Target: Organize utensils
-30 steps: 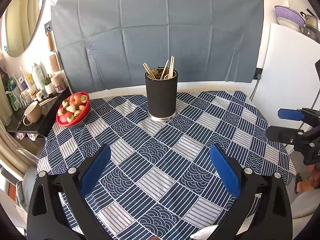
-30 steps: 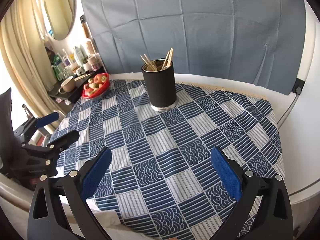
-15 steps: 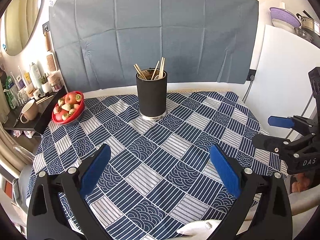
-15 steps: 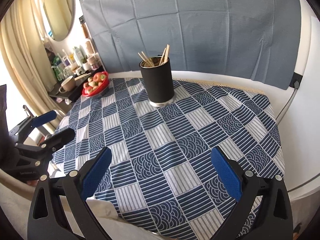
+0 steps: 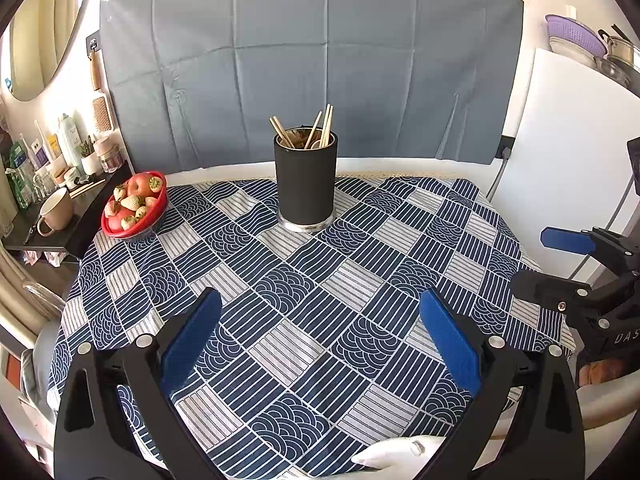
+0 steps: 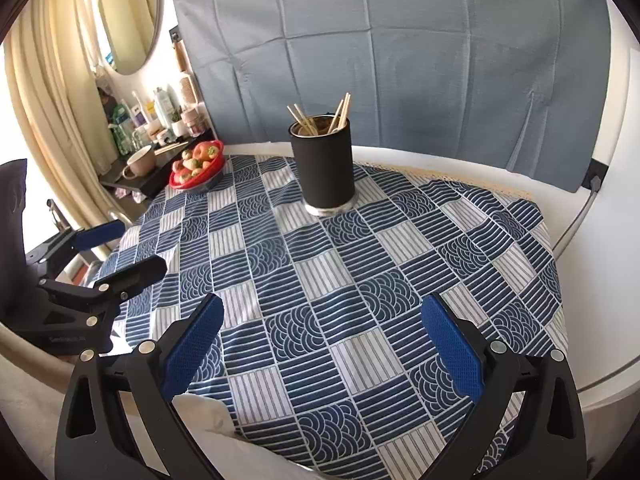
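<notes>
My left hand-held gripper [image 5: 320, 336] spread wide and empty, right hand-held gripper [image 6: 322, 338] likewise, both well short of the black utensil holder [image 5: 306, 184], chopsticks [image 5: 326, 126] upright inside it

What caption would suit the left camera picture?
Open left gripper above patterned tablecloth, facing black utensil holder of chopsticks.

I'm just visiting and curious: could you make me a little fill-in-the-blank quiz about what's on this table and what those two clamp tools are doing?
1. The chopsticks stand inside a tall ____ holder.
2. The bowl holding the fruit is ____ in colour.
3. The left gripper and right gripper both have their jaws ____, holding nothing.
4. The tablecloth has a blue and ____ pattern.

Missing words: black; red; open; white
</notes>
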Demonstrator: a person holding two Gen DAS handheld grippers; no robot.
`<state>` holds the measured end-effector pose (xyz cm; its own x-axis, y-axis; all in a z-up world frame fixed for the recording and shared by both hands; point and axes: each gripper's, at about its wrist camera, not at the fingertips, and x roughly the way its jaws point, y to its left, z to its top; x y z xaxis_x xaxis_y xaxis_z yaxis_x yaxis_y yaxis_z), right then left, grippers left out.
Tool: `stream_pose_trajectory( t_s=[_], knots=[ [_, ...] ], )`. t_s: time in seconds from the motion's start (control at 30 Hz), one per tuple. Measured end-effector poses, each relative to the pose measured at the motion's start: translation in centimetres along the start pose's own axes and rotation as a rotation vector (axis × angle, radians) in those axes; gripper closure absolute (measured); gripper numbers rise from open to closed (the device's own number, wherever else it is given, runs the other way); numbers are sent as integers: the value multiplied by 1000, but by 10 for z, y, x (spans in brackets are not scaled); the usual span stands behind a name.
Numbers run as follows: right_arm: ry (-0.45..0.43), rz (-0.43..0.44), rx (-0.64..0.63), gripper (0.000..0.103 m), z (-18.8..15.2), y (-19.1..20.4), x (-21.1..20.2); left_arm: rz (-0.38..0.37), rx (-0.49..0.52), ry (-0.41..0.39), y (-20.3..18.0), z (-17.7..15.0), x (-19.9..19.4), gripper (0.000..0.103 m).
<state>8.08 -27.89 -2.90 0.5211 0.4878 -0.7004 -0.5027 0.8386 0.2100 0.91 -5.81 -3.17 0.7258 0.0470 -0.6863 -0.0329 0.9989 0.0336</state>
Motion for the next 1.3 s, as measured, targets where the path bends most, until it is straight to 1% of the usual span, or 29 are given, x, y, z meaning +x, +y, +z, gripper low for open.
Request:
stream_pose_trajectory(
  t_s=[0.1,0.2,0.4,0.7,1.0,1.3],
  knots=[
    [-10,-9,1,8,0,0,-2,3,-2,-6,1,0,-2,6],
    [-3,-15,3,8,0,0,0,5,-5,-7,3,-1,-2,6],
    [0,-11,-20,8,1,3,2,3,-5,-11,3,-2,-1,6],
    [-28,-18,-26,8,3,5,-2,24,-14,-30,6,-1,-3,6],
    [-24,-8,-53,8,4,10,0,21,-14,-40,5,-2,-5,6],
    [-32,-13,-32,8,6,6,2,15,2,-41,4,-1,-3,6]
  ],
)
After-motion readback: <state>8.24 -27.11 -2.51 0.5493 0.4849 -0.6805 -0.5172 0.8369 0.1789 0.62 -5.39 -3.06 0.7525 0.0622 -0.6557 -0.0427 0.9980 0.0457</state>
